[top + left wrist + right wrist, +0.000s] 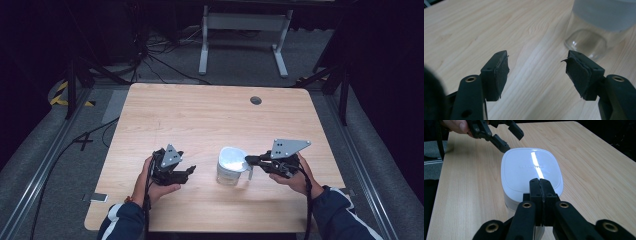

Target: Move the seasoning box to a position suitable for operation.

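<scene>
A clear glass jar (227, 175) with a white rounded-square lid (232, 159) stands on the wooden table (200, 115), near its front edge. My right gripper (248, 160) is shut with nothing between its jaws, its tips over the lid's right edge (531, 168); I cannot tell whether they touch it. My left gripper (189, 172) is open and empty, a short way left of the jar and apart from it. In the left gripper view the jar's glass base (586, 42) sits just beyond the open gripper (537, 67). The right gripper (541, 183) faces the left gripper (507, 137) across the lid.
A small grey round cap (255, 100) sits in the tabletop at the back right. A white frame with two legs (245, 35) stands on the floor behind the table, with cables (150, 55) to its left. A pale flat item (98, 197) lies by the table's front-left corner.
</scene>
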